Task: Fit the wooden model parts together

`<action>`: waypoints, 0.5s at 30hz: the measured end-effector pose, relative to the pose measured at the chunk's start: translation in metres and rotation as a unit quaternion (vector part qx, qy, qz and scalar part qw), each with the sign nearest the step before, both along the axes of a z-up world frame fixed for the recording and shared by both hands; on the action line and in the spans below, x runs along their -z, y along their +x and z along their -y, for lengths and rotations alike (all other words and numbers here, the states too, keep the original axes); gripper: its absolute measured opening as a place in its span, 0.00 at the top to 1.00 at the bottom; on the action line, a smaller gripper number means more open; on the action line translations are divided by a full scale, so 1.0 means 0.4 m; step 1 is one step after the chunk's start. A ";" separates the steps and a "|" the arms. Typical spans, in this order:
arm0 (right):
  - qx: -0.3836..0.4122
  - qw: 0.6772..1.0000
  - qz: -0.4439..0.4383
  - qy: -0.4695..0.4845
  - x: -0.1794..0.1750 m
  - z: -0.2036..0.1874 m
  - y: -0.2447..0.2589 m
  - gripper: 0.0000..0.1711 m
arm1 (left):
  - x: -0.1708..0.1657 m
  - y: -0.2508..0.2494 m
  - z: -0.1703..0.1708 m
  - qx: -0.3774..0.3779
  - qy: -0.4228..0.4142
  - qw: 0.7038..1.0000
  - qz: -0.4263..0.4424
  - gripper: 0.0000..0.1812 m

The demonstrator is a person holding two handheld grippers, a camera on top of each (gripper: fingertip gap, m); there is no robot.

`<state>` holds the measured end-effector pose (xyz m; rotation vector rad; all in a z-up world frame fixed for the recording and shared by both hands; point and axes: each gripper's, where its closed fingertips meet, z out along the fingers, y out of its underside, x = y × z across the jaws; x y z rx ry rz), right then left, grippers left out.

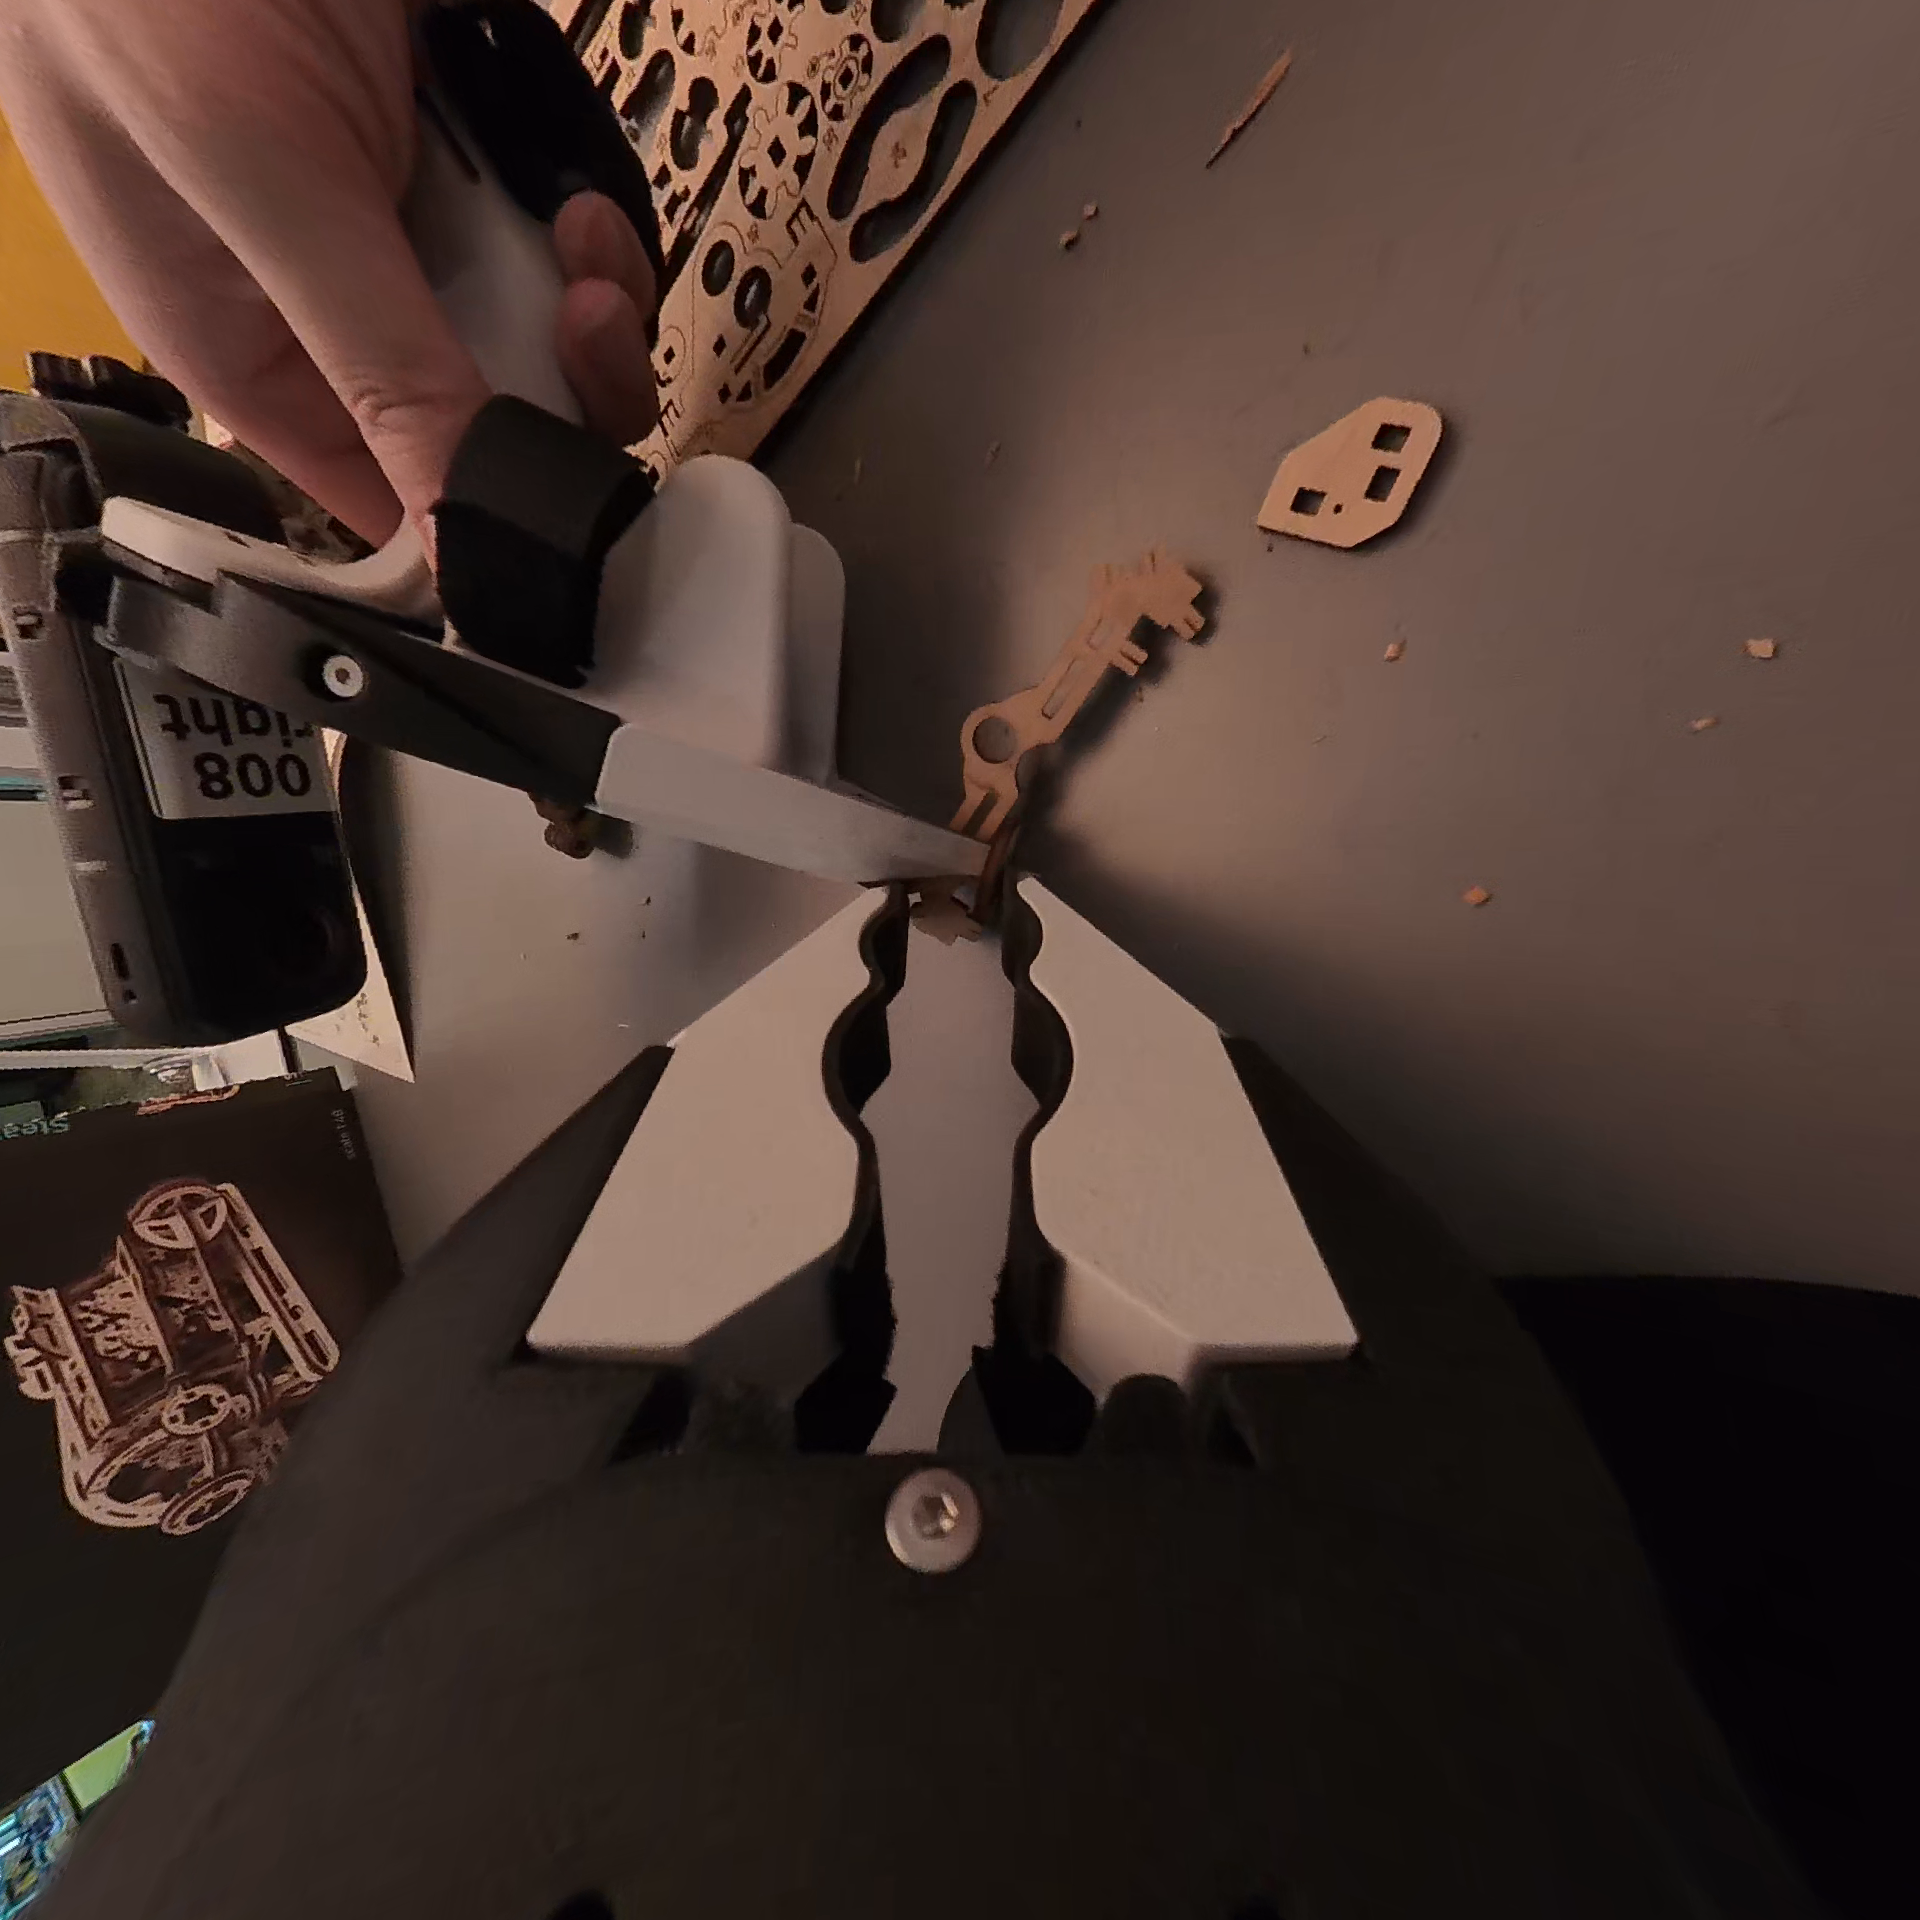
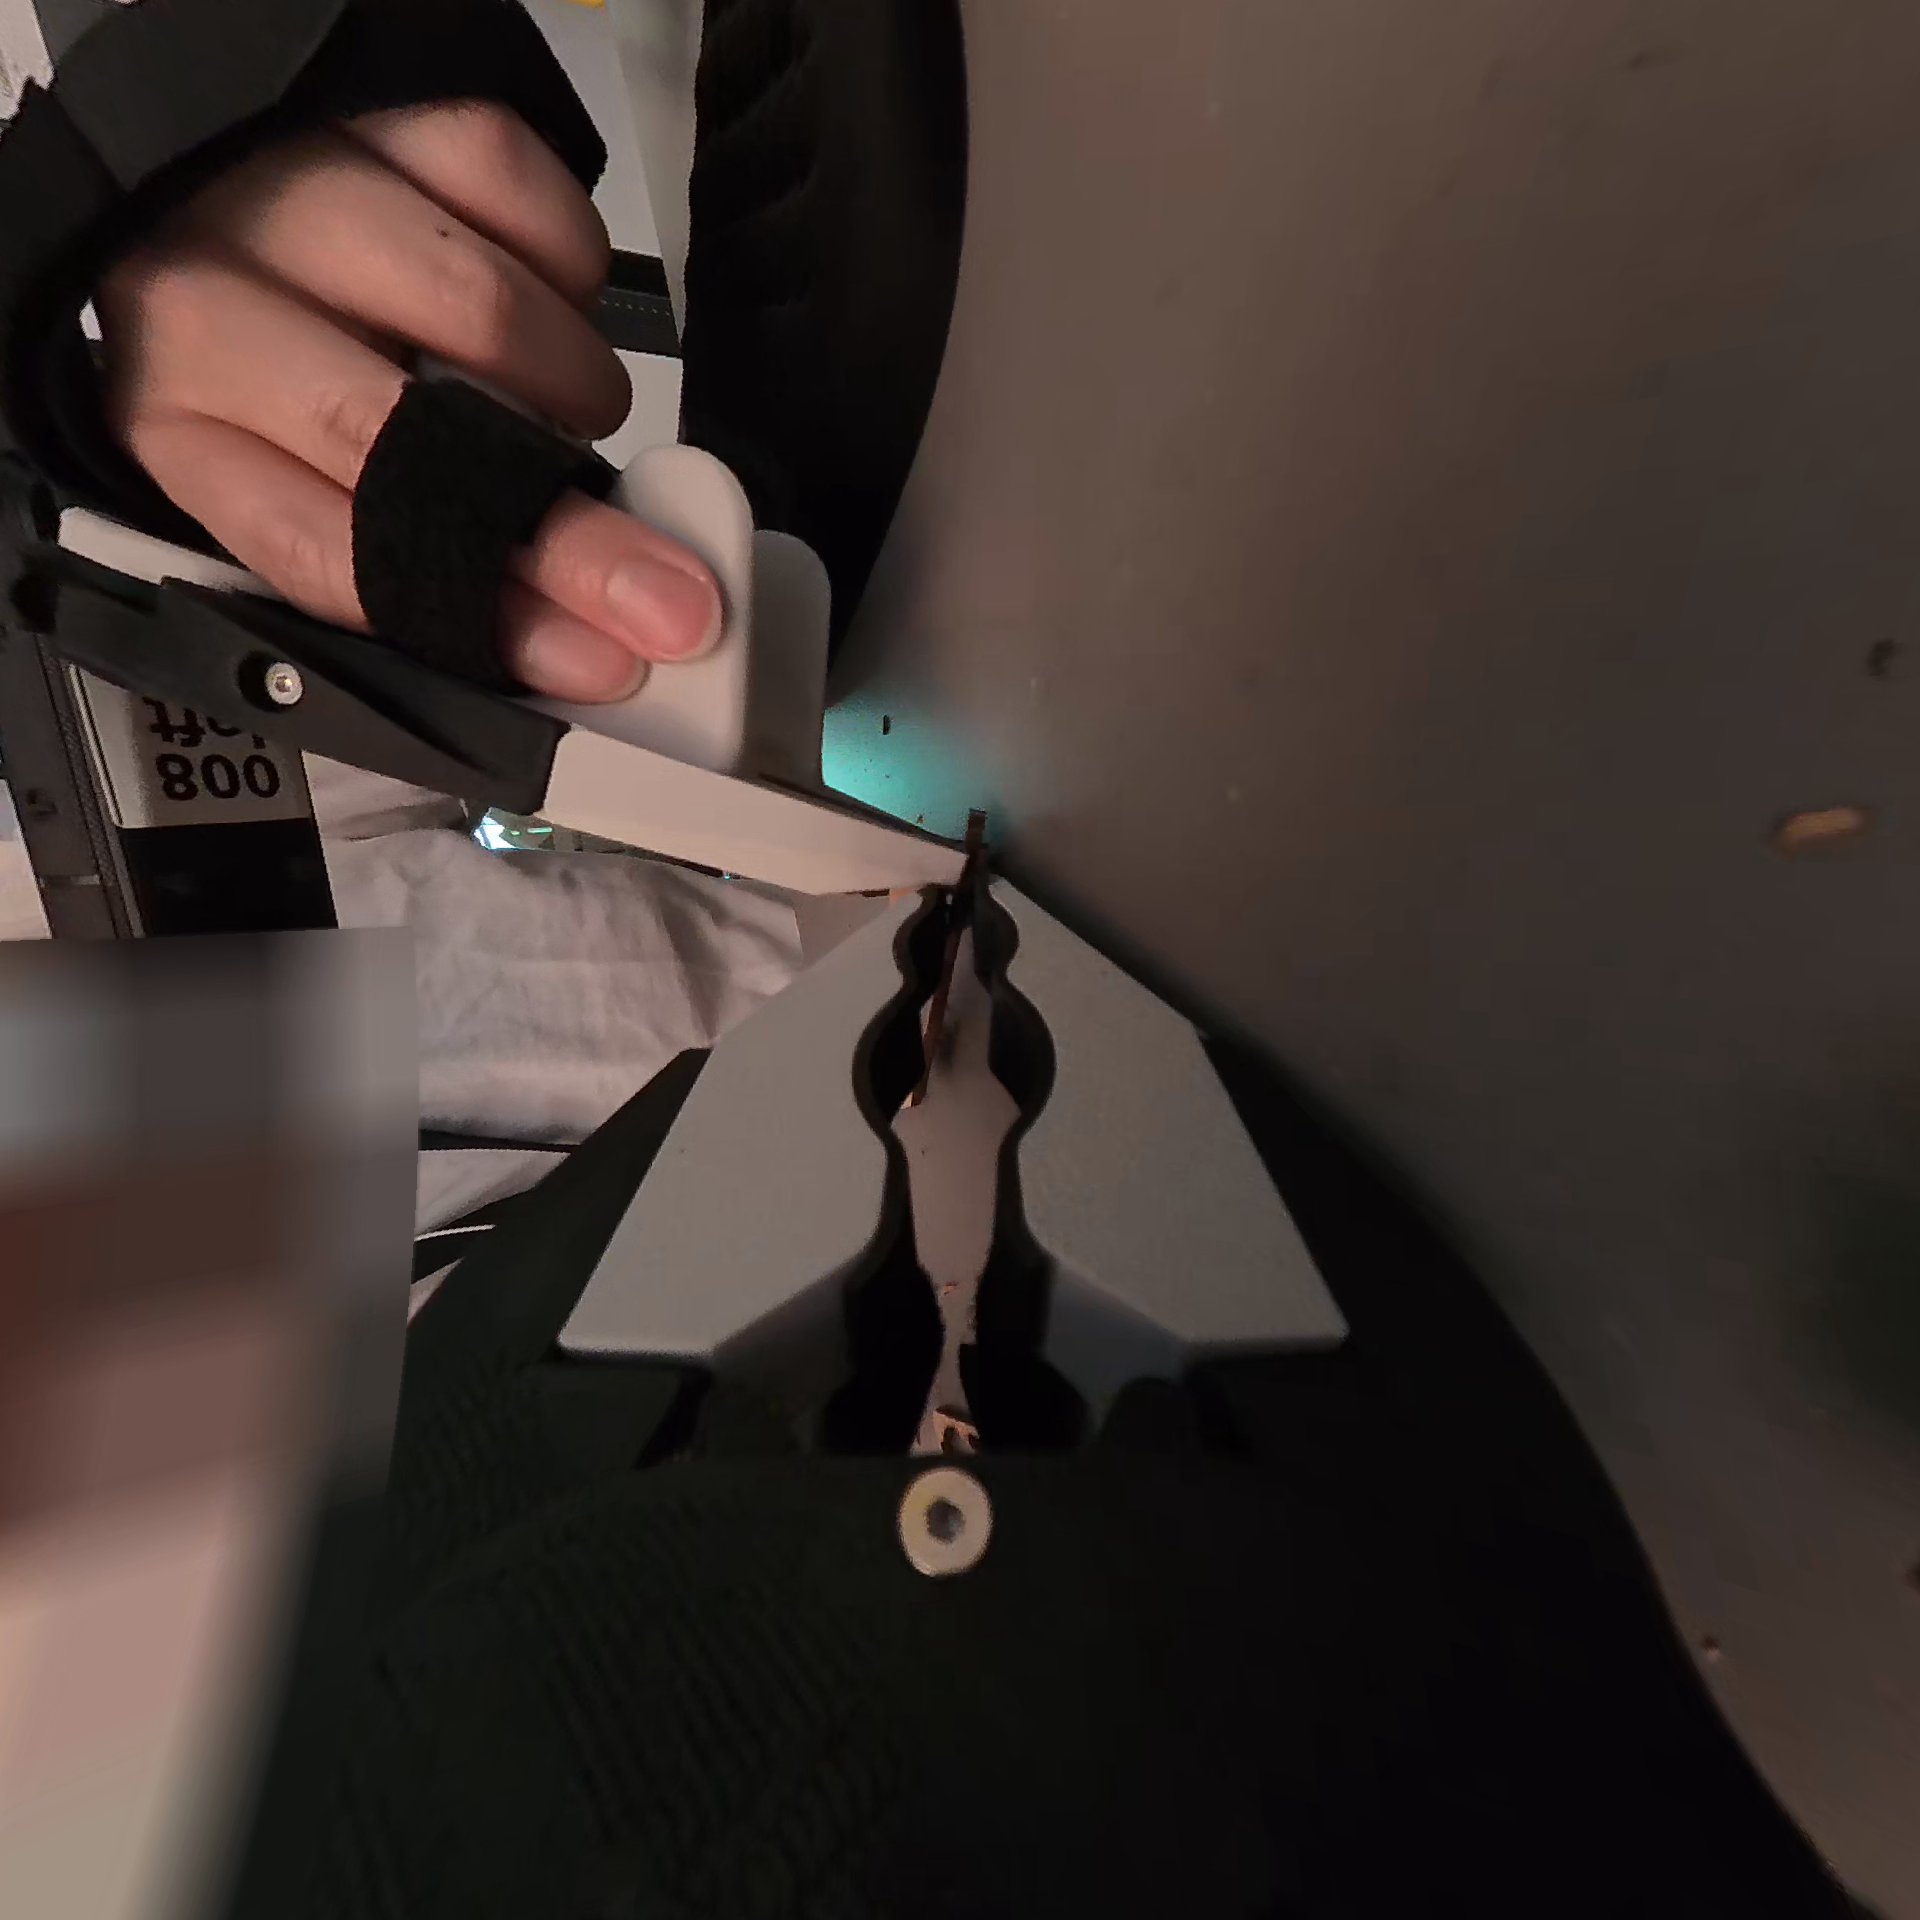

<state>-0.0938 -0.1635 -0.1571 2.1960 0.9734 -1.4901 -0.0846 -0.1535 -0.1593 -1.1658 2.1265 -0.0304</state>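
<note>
Above a grey tabletop (image 1: 1558, 935), two sets of tongs meet tip to tip over small plywood parts. The left tongs (image 1: 954, 902) are nearly closed on a pale tabbed piece (image 1: 948, 918), mostly hidden between the white fingertips. The right tongs (image 2: 961, 896) pinch a flat, slotted wooden lever (image 1: 1081, 681) seen only edge-on in the right wrist view; its long axis runs away toward the far right. Farther right lies a loose plate (image 1: 1351, 473) with square holes. A laser-cut sheet (image 1: 790, 208) is cut off at the far edge.
</note>
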 end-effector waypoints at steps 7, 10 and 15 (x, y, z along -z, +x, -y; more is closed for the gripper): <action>0.001 1.000 -0.024 -0.005 -0.012 -0.001 0.003 0.93 | 0.000 0.000 -0.003 0.003 0.017 1.000 0.002 0.91; 0.002 1.000 -0.025 0.002 -0.010 -0.005 0.013 0.97 | 0.000 -0.001 -0.003 0.000 0.016 1.000 0.004 0.91; 0.030 0.999 -0.034 -0.003 -0.017 -0.025 0.014 0.99 | 0.000 -0.001 -0.004 -0.001 0.021 1.000 -0.002 0.91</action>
